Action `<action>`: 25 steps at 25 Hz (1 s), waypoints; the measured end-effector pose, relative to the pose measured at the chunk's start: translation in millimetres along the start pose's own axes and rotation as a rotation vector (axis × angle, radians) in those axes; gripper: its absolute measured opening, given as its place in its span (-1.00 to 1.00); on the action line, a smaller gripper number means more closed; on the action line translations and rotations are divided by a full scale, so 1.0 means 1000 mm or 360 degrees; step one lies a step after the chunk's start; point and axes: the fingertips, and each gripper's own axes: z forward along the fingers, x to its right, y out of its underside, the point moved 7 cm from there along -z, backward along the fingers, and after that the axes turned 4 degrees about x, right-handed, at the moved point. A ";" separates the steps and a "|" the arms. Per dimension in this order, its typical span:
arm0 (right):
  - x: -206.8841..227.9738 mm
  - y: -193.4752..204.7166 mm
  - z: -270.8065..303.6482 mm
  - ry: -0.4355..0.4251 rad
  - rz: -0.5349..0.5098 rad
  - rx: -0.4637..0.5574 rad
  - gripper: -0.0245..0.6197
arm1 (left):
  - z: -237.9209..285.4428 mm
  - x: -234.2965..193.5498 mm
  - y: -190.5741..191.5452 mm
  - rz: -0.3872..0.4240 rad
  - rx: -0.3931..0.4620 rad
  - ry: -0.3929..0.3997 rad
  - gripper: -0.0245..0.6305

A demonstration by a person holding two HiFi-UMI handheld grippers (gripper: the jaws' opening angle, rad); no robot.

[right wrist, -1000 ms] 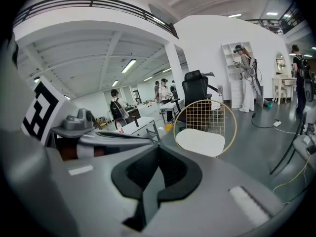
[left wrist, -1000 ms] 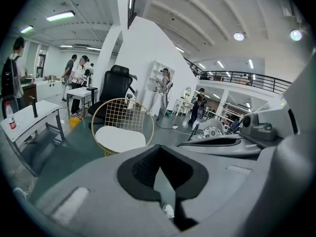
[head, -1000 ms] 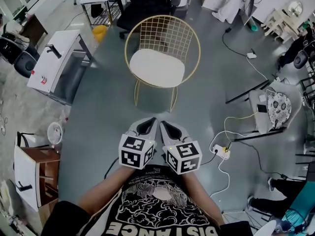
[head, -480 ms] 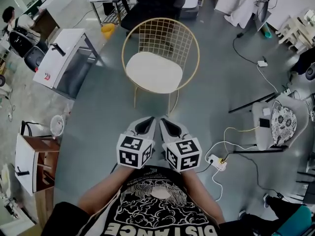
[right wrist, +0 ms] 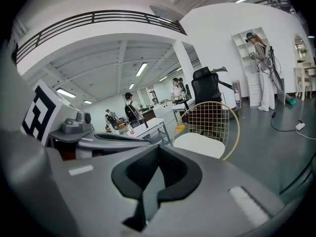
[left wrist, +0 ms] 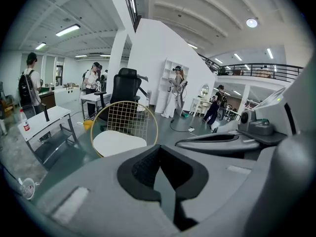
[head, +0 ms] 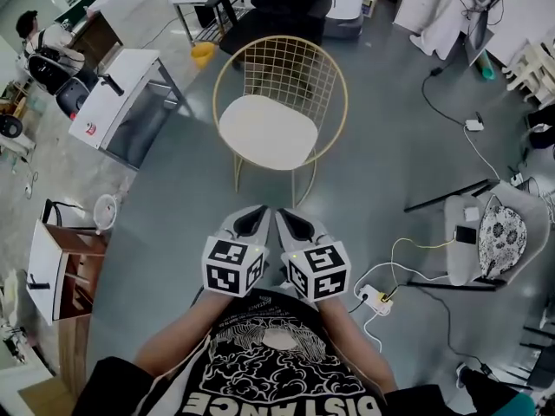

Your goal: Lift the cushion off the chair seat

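I read this as the approach: nothing has hold of the cushion yet. Left of the chair (head: 288,74) stands a white bench (head: 117,102), well apart from it. The chair is a gold wire frame with a round back. The white cushion (head: 267,133) lies flat on its seat, untouched. In front of the chair, well short of its front legs, I carry both tools side by side over the grey floor (head: 381,172). My left hand-held gripper (head: 254,218) has its jaws pressed together with nothing between them. My right hand-held gripper (head: 290,220), just beside it, is likewise closed and empty. Right of the chair, cables and a power strip (head: 375,299) trail across the floor. Next, I judge, I must close the gap to the chair and spread both sets of jaws. Then I bring one to each side edge of the cushion, low enough to pinch its soft rim before raising it level.
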 end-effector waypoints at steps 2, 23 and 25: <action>0.006 -0.003 -0.001 -0.0015 -0.0001 0.0004 -0.92 | 0.003 0.003 -0.002 0.0006 0.0000 -0.0019 -0.95; 0.035 -0.023 0.072 -0.0017 -0.0090 -0.0131 -0.92 | 0.063 -0.054 -0.007 -0.0143 -0.0015 -0.0033 -0.95; 0.041 -0.022 0.084 -0.0020 -0.0093 -0.0147 -0.92 | 0.075 -0.064 -0.007 -0.0162 -0.0021 -0.0029 -0.95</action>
